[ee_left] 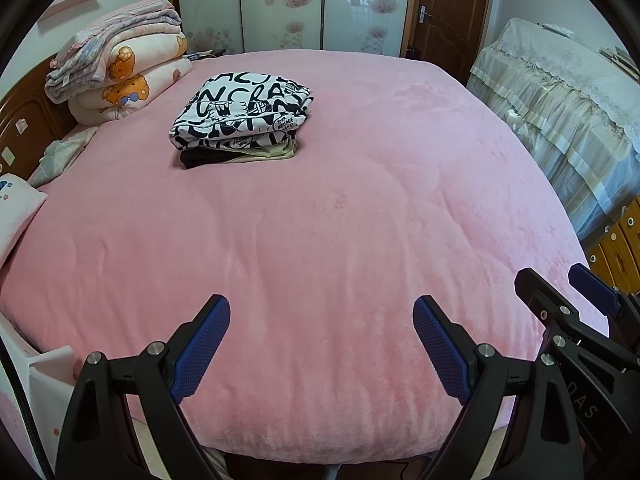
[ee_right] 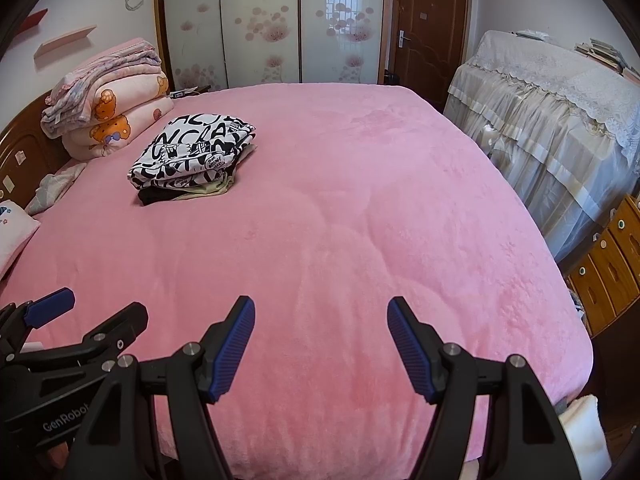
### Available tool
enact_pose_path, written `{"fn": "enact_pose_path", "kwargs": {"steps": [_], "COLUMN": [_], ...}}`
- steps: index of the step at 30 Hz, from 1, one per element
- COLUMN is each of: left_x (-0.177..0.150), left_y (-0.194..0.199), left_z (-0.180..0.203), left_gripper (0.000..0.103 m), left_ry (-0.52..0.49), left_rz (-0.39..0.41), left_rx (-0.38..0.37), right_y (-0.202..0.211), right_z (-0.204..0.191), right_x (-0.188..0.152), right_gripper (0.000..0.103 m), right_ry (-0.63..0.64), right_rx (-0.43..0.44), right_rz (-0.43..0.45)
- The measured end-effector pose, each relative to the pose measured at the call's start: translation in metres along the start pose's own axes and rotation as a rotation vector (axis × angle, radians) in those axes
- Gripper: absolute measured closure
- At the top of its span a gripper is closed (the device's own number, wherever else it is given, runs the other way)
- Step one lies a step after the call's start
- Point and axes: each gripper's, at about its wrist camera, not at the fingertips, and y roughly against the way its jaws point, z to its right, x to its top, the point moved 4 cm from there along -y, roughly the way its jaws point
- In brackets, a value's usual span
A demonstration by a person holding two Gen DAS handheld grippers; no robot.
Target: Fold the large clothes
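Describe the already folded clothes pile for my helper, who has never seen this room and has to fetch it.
Start at the big bed under the pink blanket. Toward its head end, near the stacked quilts, lies a small pile of folded clothes. Its top piece is white with bold black cartoon lettering, unlike the pastel bear-print quilts beside it.

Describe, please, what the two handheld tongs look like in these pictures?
Both the left tongs and the right tongs have black plastic frames with triangular cut-outs, silver round bolts at the joints, and flat blue ribbed pads on the fingers. White lettering shows on the side of each. No cables or sleeves are visible.
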Motion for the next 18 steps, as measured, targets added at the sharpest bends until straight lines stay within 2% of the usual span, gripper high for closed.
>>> {"fn": "enact_pose_path", "kwargs": {"steps": [18], "left_x": [0.0004], "left_y": [-0.0061], "left_z": [-0.0018], "left_gripper": [0.011], "left_ry": [0.004], "left_rz": [-0.022], "left_rx": [-0.014], "right_y": [-0.0054], "right_z": [-0.0002], "right_x": [-0.0042], "right_gripper": [0.034], "right_ry": [-0.003], "right_rx": [-0.006], "right_rz": [-0.003]}}
